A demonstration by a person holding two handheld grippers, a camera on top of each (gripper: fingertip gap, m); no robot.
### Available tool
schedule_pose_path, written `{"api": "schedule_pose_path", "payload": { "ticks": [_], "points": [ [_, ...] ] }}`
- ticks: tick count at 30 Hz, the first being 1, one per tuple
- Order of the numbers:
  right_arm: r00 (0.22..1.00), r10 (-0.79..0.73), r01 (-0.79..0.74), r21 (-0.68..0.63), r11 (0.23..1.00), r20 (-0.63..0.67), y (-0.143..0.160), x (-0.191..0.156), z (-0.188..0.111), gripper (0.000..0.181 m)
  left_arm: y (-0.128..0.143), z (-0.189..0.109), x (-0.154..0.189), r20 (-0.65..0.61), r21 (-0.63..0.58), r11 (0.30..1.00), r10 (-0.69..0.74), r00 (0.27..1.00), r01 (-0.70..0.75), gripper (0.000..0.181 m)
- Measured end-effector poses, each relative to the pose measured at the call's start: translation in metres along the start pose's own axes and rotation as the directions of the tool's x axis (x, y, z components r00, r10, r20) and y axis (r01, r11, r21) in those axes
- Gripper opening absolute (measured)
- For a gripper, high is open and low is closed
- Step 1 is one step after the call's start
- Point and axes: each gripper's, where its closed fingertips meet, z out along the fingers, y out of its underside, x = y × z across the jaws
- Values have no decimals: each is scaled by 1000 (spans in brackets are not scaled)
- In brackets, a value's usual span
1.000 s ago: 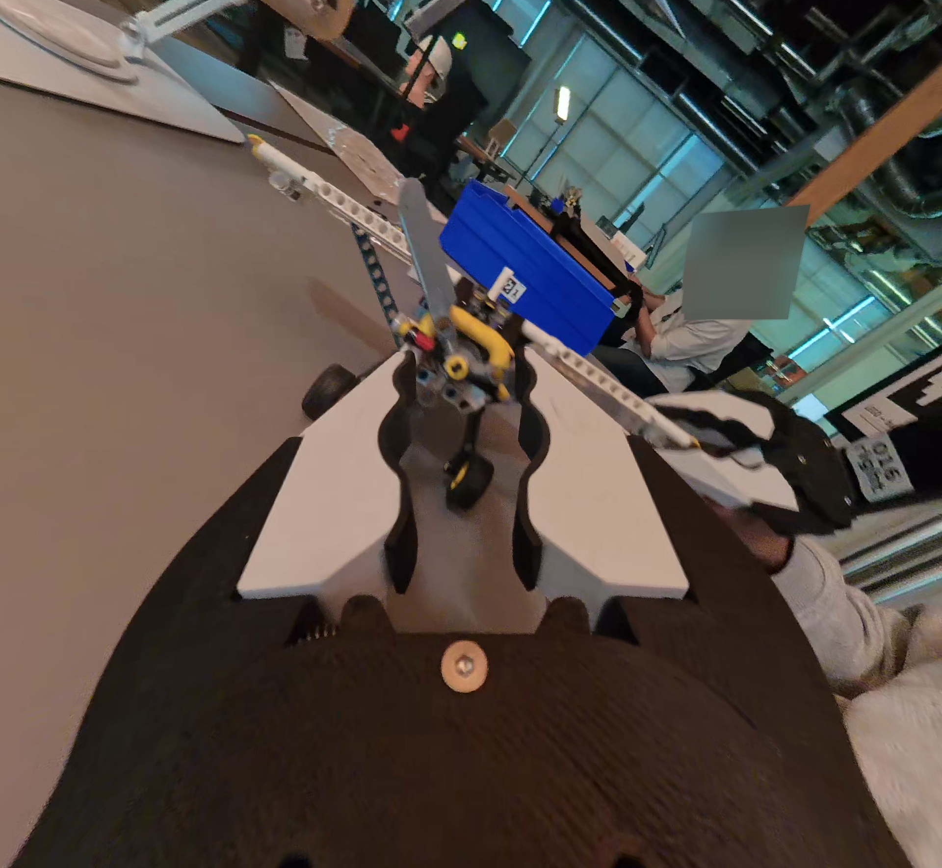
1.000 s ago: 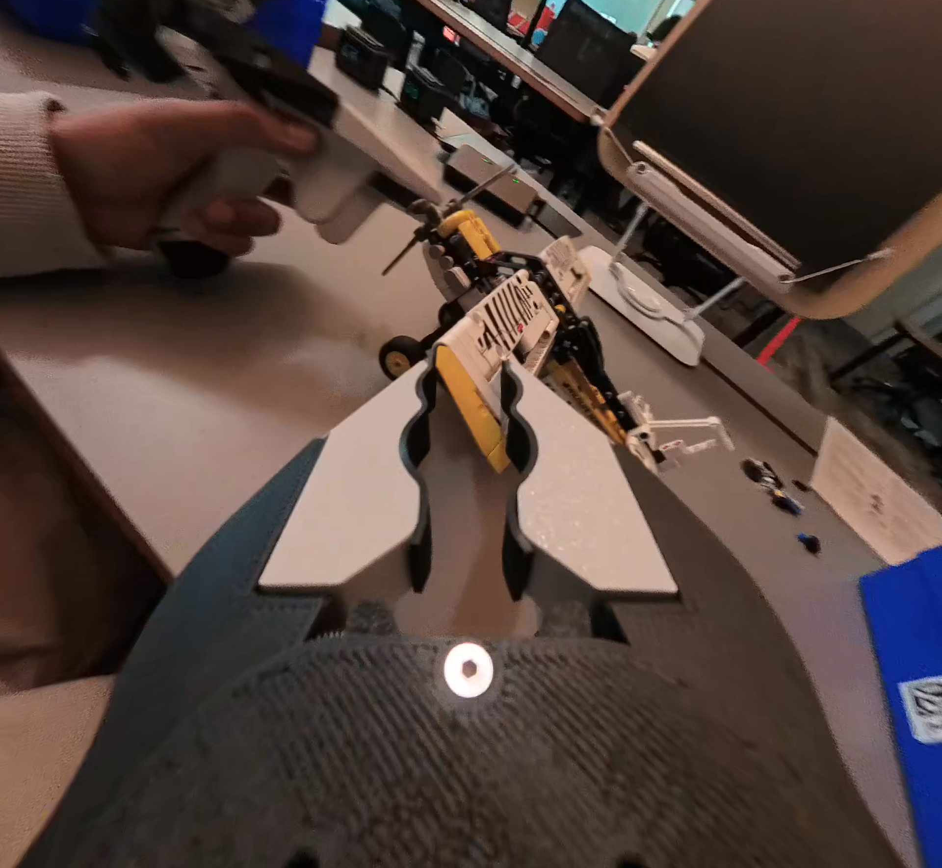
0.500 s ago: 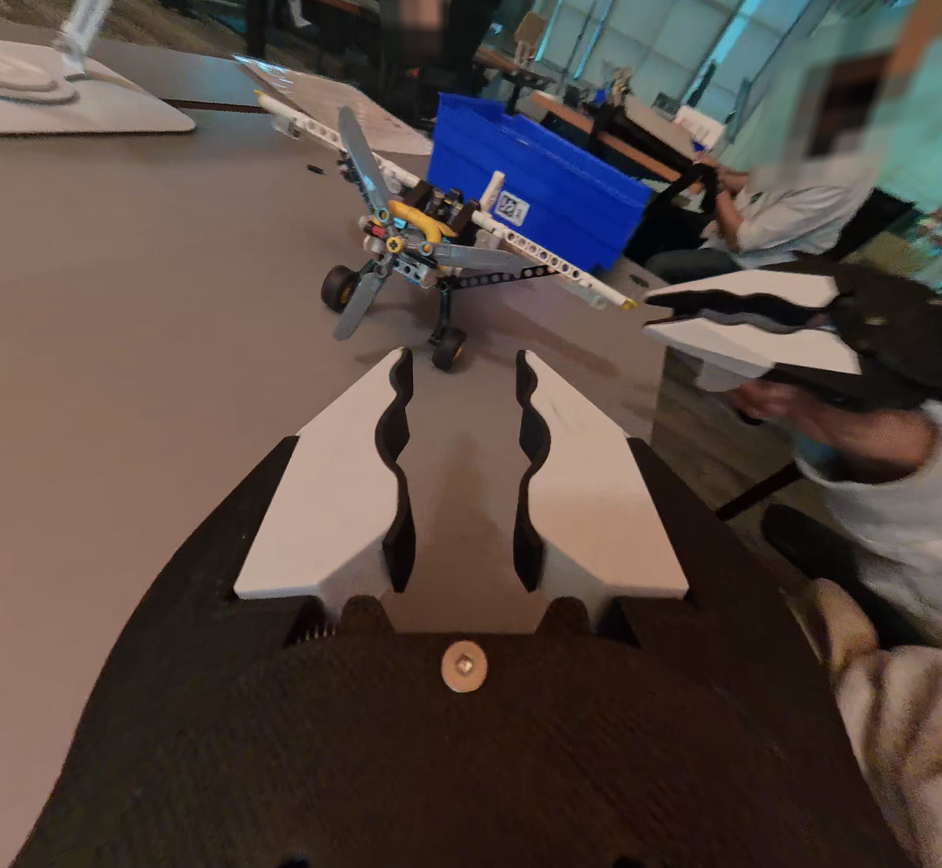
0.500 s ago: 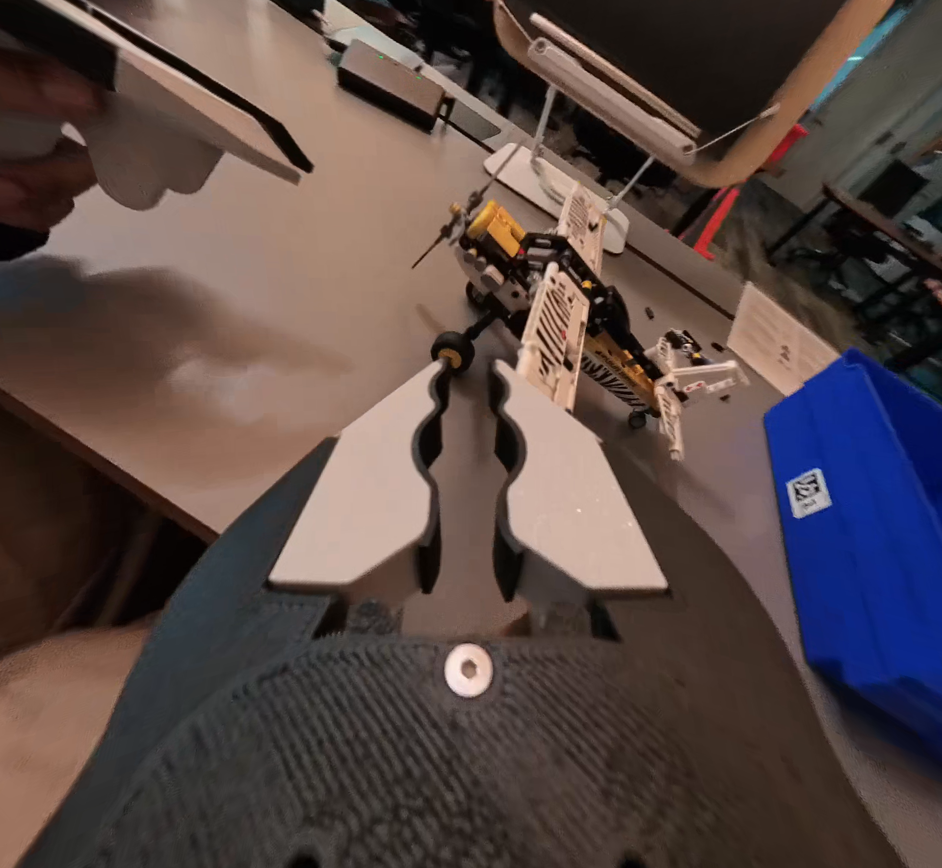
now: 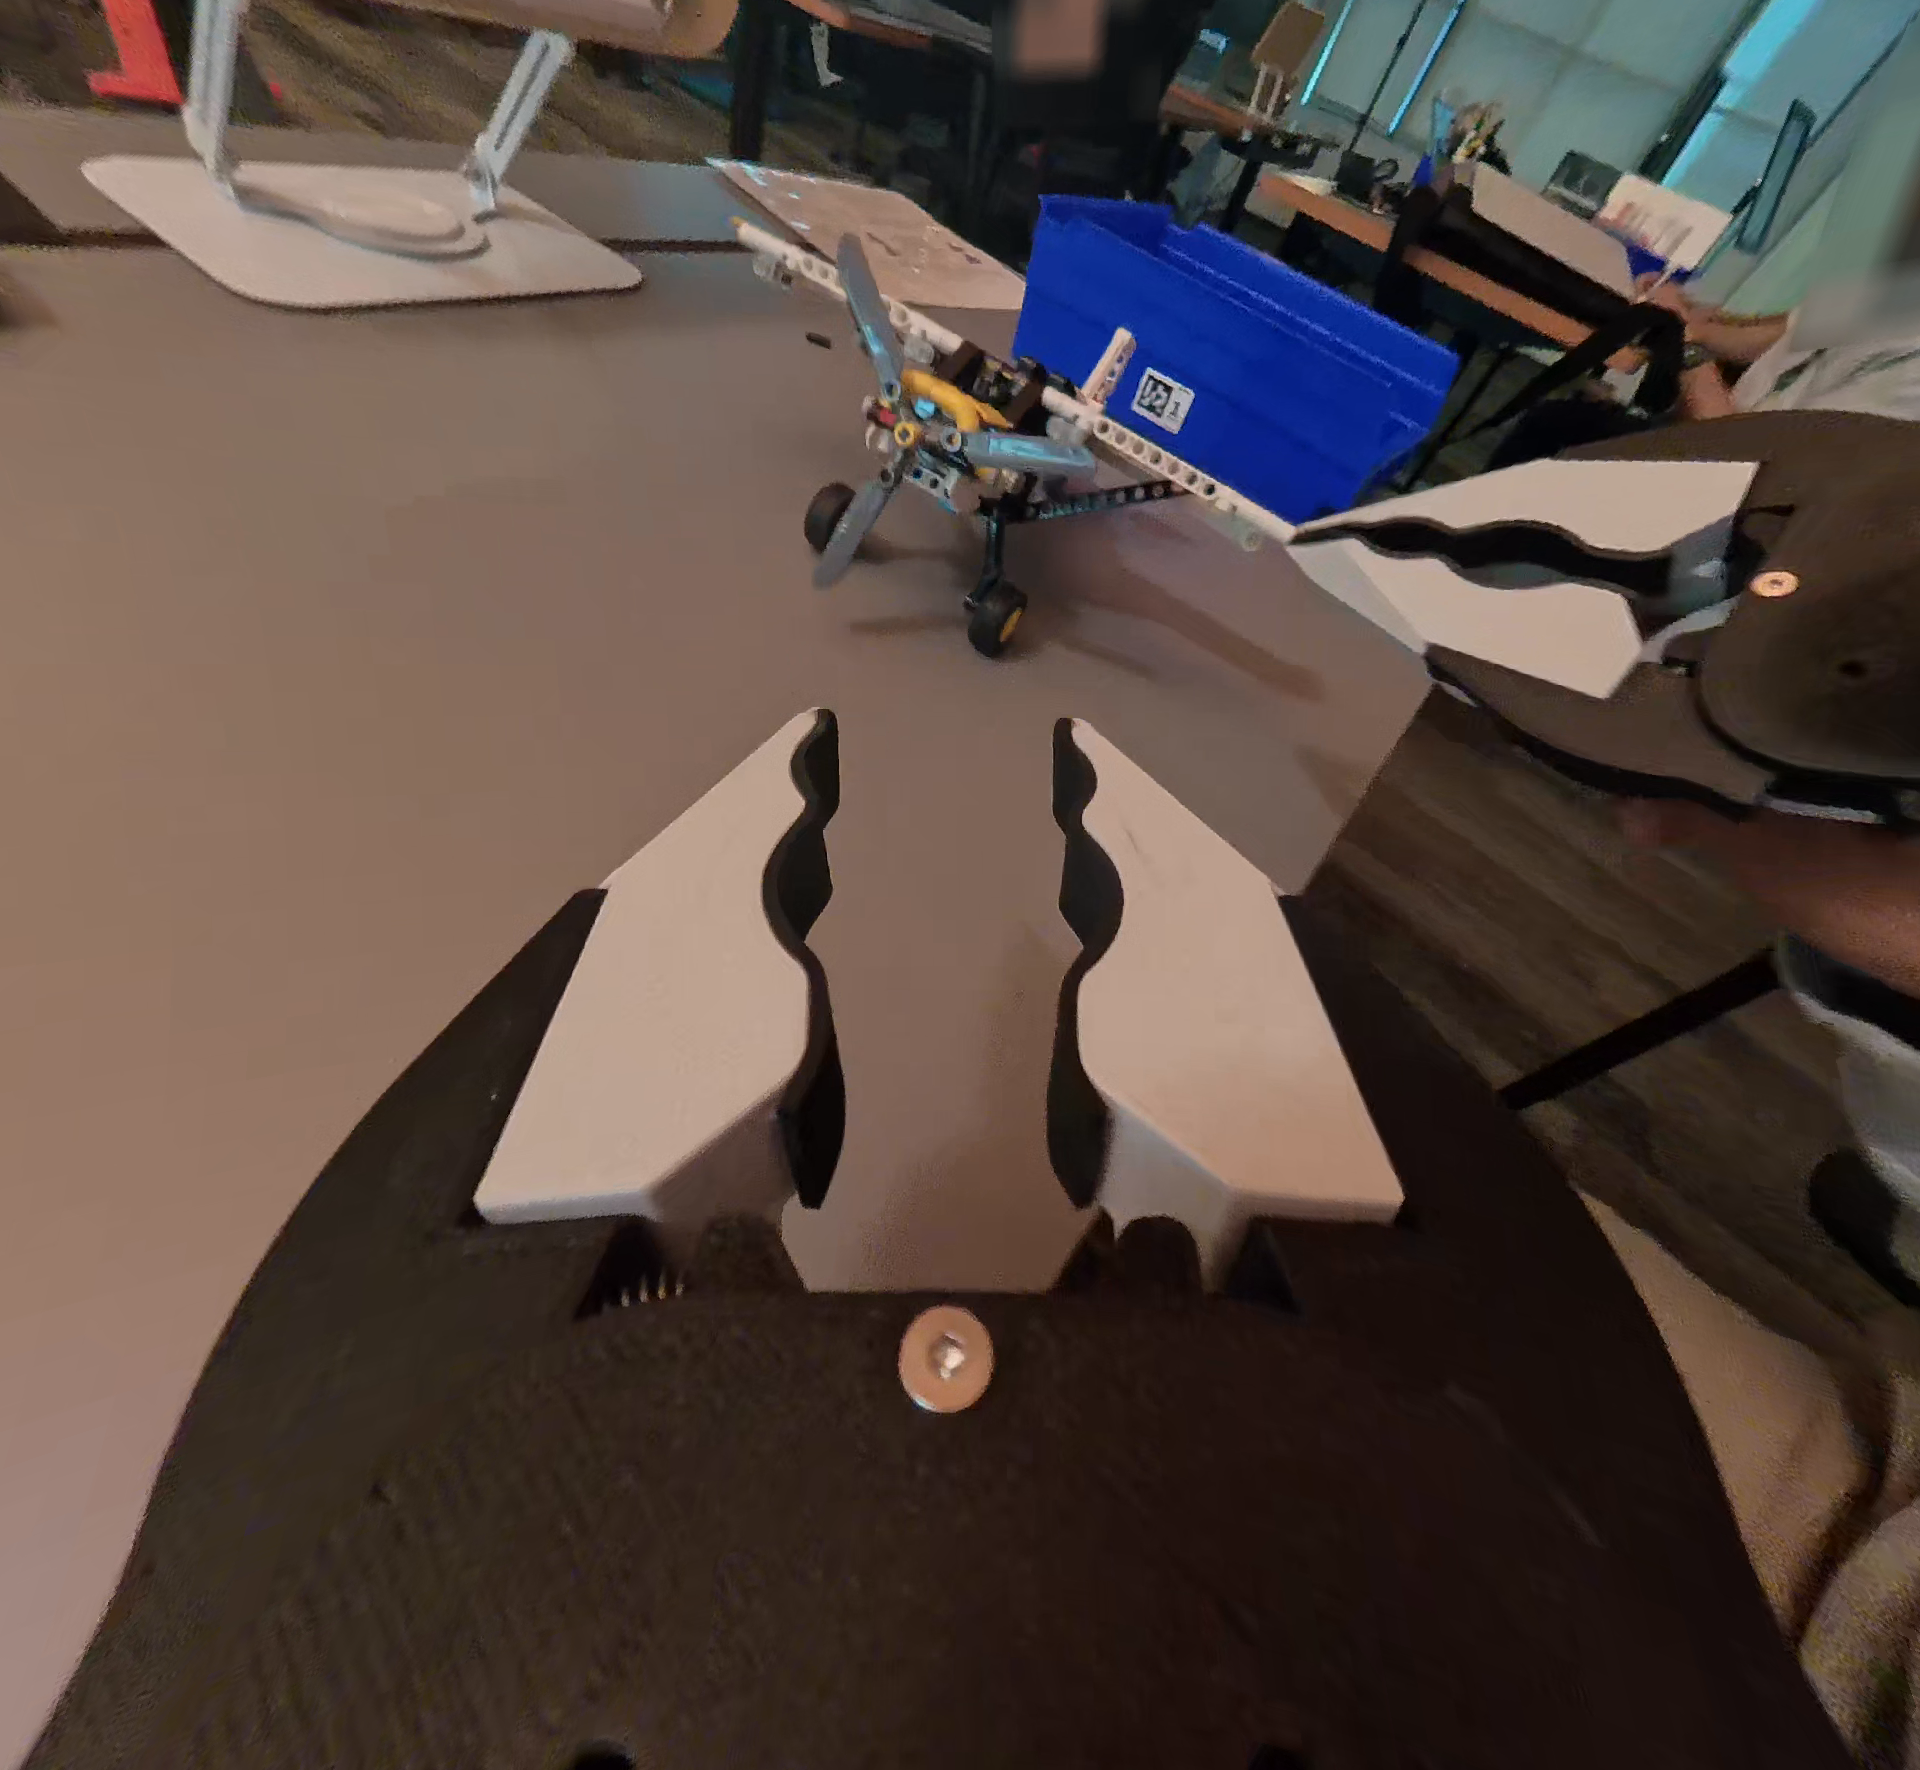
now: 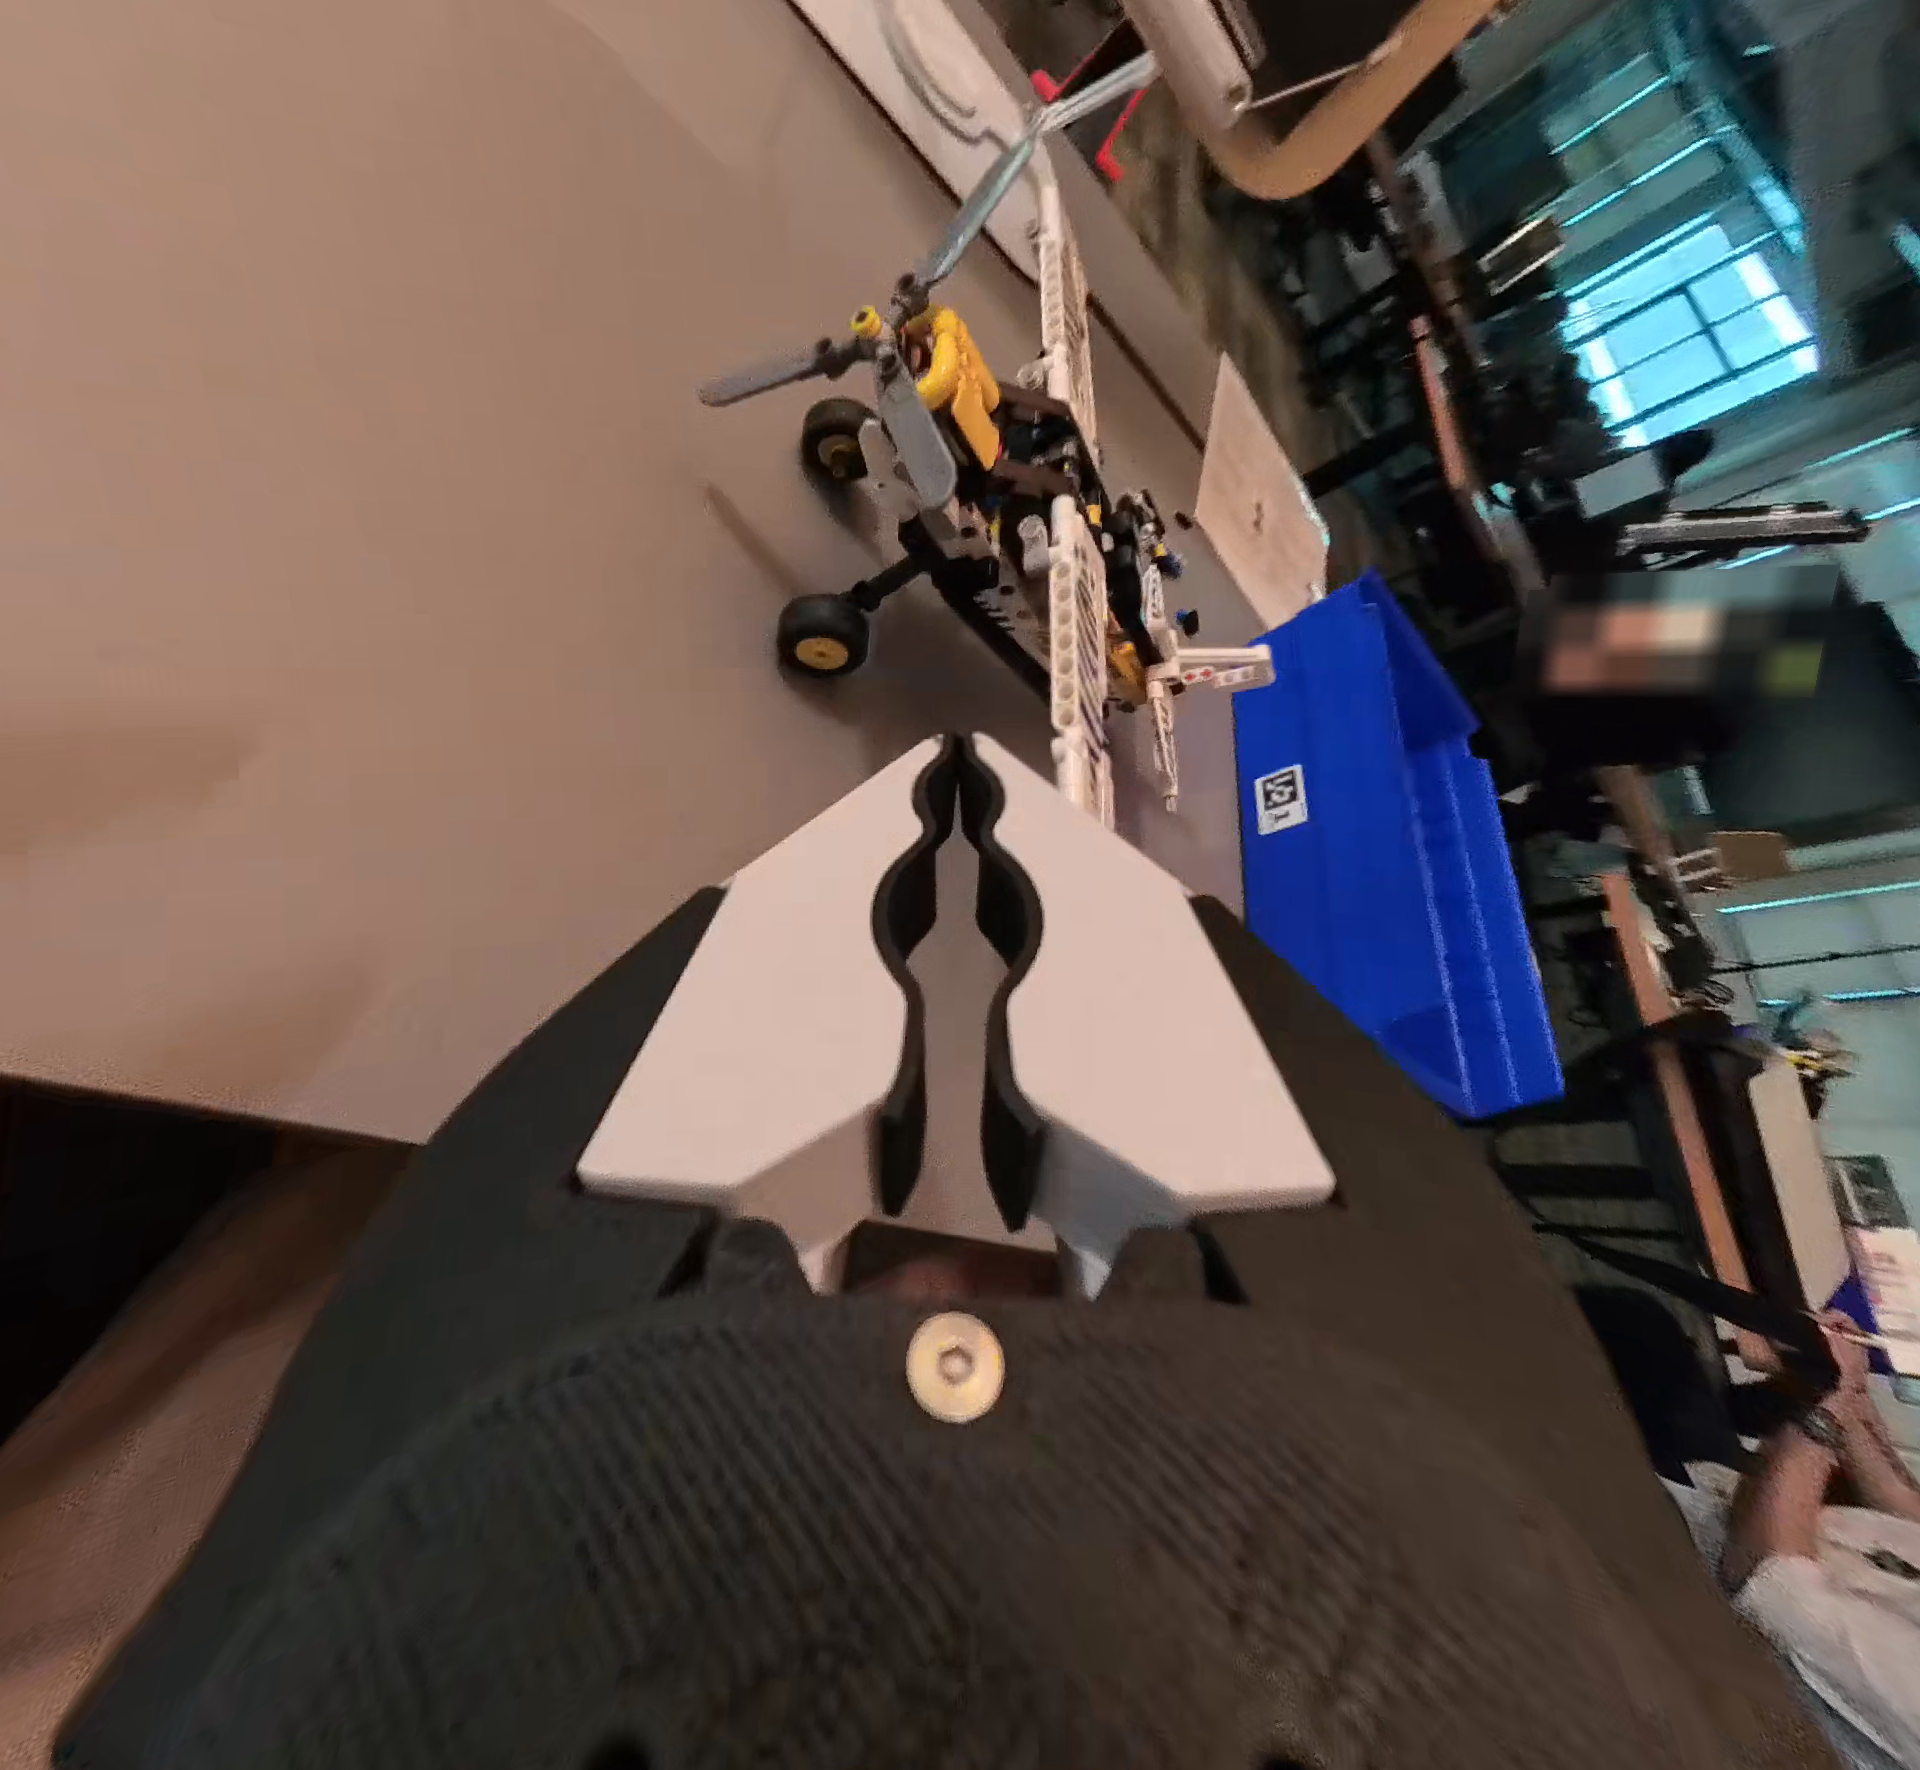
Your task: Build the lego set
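- The left gripper [image 5: 943, 733] is hovering over the smooth grey bench [image 5: 364, 598], its white wedge fingers [image 5: 675, 972] with wavy black pads standing well apart and holding nothing.
- The right gripper [image 6: 958, 752] is showing its tips nearly touching, with nothing between them; in the left view it [image 5: 1299, 536] is hanging sideways off the bench's edge.
- The plane [image 5: 956, 453] is standing on the bench on black wheels with yellow hubs, with a grey three-blade propeller, yellow nose and long white perforated wings.
- The glossy blue bin [image 5: 1247, 370] is sitting just behind it.
- Small dark bits [image 6: 1184, 520] are lying near the tail, probably loose pins; motion blur is smearing them.
- A monitor stand [image 5: 353, 234] is being cut off at the top.
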Motion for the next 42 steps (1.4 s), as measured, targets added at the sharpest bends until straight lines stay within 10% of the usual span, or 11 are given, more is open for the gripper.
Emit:
{"api": "schedule_pose_path", "payload": {
  "ticks": [10, 14, 33, 42],
  "points": [
    [983, 152, -145, 74, 987, -100, -24, -21, -6, 0, 27, -31, 2, 4, -6, 997, -77, 997, 77, 41],
    [953, 279, -262, 142, 955, -120, -28, -17, -1, 0, 28, -28, 3, 64, -12, 1000, 11, 998, -10, 68],
    [778, 628, -620, 201, 759, 29, 83, 42, 12, 0, 16, 122, 39, 132, -174, 904, 415, 900, -391, 121],
    [767, 605, -641, 240, 729, 212, 66, 32, 4, 60, 18, 137, 54, 99, -159, 905, 412, 906, -394, 125]
  ]
}}
